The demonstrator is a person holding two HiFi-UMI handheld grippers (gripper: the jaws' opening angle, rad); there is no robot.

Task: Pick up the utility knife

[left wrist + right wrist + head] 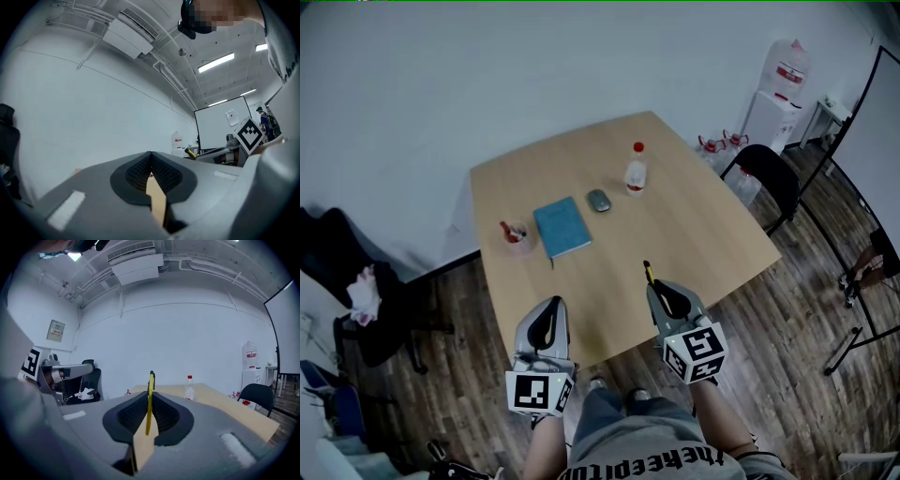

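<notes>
**A:** Head view: what is shown?
**B:** A wooden counter point(703, 234) bears a blue notebook point(562, 228), a grey oval object point(598, 201), a red-capped bottle point(636, 171) and a small dish point(517, 234) holding red items. The left gripper point(551, 305) and right gripper point(655, 287) sit side by side over the counter's near edge. The utility knife point(648, 272), yellow and black, projects from the right gripper's tips, well apart from the other things.

**A:** Left gripper view?
**B:** The left gripper point(151, 155) has its jaws drawn together with nothing between them. Only a sliver of counter shows through the slit lower down. At far right appear the right gripper's marker cube point(250, 133) and the knife's yellow tip point(190, 152).

**A:** Right gripper view?
**B:** The right gripper point(150, 397) is clamped on the utility knife point(151, 380). The knife's thin yellow body stands edge-on and upright between the pads, and its dark end rises above the jaws. Beyond lie the counter point(225, 404), the bottle point(189, 387), a black chair point(257, 397) and a water dispenser point(250, 359).
</notes>
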